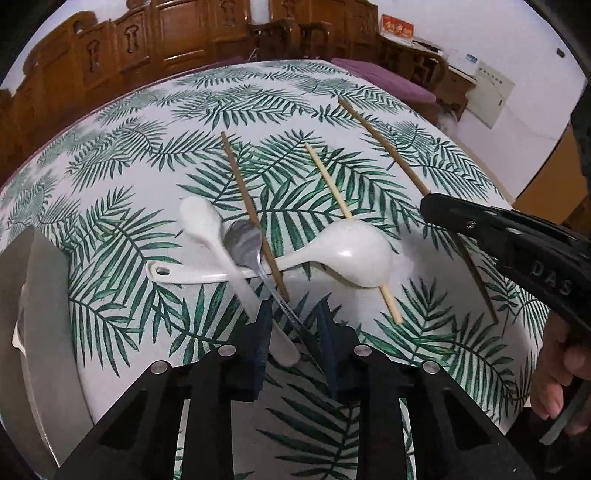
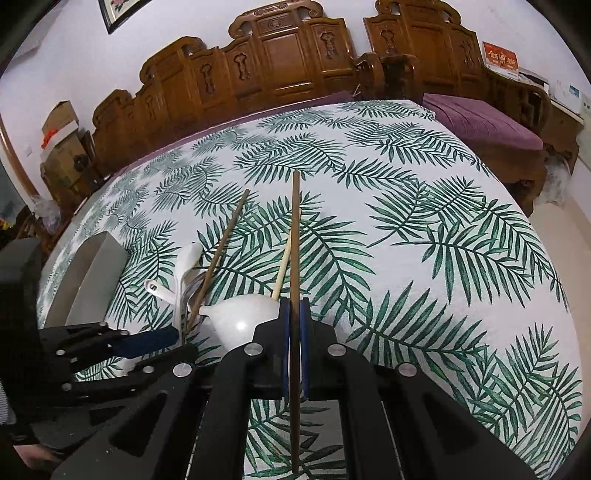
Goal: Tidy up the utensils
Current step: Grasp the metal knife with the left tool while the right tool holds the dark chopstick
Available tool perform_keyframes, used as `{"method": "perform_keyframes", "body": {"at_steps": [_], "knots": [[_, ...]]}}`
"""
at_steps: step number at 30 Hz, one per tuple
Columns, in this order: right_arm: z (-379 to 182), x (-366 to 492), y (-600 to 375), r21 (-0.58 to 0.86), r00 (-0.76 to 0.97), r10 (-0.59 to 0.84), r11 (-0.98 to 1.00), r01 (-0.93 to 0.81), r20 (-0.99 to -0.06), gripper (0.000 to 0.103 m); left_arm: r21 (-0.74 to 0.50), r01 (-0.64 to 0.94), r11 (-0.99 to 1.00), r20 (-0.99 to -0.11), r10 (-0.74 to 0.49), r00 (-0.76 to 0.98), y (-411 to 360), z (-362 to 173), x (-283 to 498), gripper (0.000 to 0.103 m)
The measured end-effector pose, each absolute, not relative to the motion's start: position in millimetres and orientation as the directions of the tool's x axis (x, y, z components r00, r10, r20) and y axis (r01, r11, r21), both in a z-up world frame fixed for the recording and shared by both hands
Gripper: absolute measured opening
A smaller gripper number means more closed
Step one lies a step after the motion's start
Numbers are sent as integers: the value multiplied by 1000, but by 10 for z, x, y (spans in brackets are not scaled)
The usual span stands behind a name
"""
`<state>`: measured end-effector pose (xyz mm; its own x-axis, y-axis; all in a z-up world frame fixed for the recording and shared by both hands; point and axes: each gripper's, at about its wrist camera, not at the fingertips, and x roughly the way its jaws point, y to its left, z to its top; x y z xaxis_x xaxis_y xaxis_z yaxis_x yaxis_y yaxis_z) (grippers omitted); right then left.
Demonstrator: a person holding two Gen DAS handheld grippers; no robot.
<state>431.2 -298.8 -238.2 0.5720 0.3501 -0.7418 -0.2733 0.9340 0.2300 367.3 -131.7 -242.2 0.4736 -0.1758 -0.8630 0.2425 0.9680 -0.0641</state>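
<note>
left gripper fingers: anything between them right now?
Yes. In the left wrist view, the white spoon's handle and the metal spoon's handle lie between the left gripper's fingers; contact isn't clear.

Leaf-print cloth [image 2: 424,229] over the counter. Behind it, carved wooden benches [image 2: 288,62] along a white wall [image 2: 166,29], purple cushion [image 2: 484,122] on one seat. Cardboard boxes [image 2: 61,136] stacked at left, framed picture [image 2: 118,11] above, red card [image 2: 500,57] at right.
</note>
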Motion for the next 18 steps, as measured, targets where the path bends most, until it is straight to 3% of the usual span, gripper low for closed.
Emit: {"method": "perform_keyframes", "body": {"at_steps": [13, 18], "knots": [[-2351, 4304, -3008, 247, 576, 360, 931, -268, -734, 6, -15, 286, 958, -881, -148, 449, -1509, -2440, 3674, 22], [-2336, 4303, -3021, 255, 578, 364, 930, -264, -730, 6, 79, 276, 958, -890, -57, 453, -1590, -2446, 3774, 22]]}}
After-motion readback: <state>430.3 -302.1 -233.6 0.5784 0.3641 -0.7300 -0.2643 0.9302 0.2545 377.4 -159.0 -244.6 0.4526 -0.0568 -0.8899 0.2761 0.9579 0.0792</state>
